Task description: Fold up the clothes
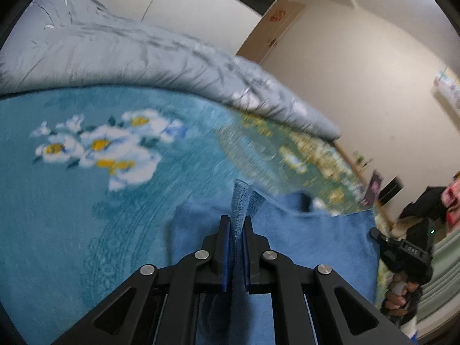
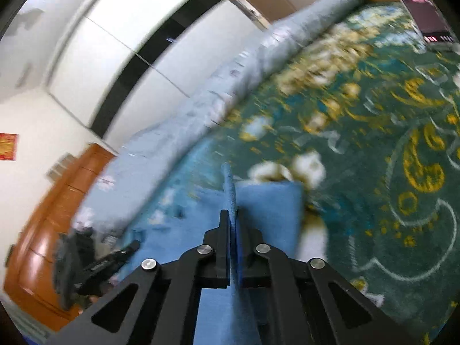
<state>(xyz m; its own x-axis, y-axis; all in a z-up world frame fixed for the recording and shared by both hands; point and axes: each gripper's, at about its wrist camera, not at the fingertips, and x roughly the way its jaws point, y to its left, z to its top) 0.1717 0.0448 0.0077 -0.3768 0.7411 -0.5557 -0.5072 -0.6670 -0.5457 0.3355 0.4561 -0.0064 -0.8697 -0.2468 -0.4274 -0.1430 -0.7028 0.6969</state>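
Observation:
A blue garment (image 1: 302, 238) hangs over a floral bedspread, held up at two edges. My left gripper (image 1: 236, 221) is shut on a ribbed blue hem that sticks up between its fingers. In the right wrist view my right gripper (image 2: 231, 215) is shut on another edge of the same blue garment (image 2: 270, 210), a thin fold rising past the fingertips. The right gripper (image 1: 402, 253) and the hand holding it show at the far right of the left wrist view. The left gripper (image 2: 97, 264) shows blurred at the lower left of the right wrist view.
The bed carries a teal bedspread (image 1: 86, 201) with white flowers, dark green with yellow patterns (image 2: 373, 158) on the other side. A rolled grey-blue quilt (image 1: 143, 49) lies along its far edge. White wardrobe doors (image 2: 120, 57), a wooden headboard (image 2: 57, 215) and cream walls surround it.

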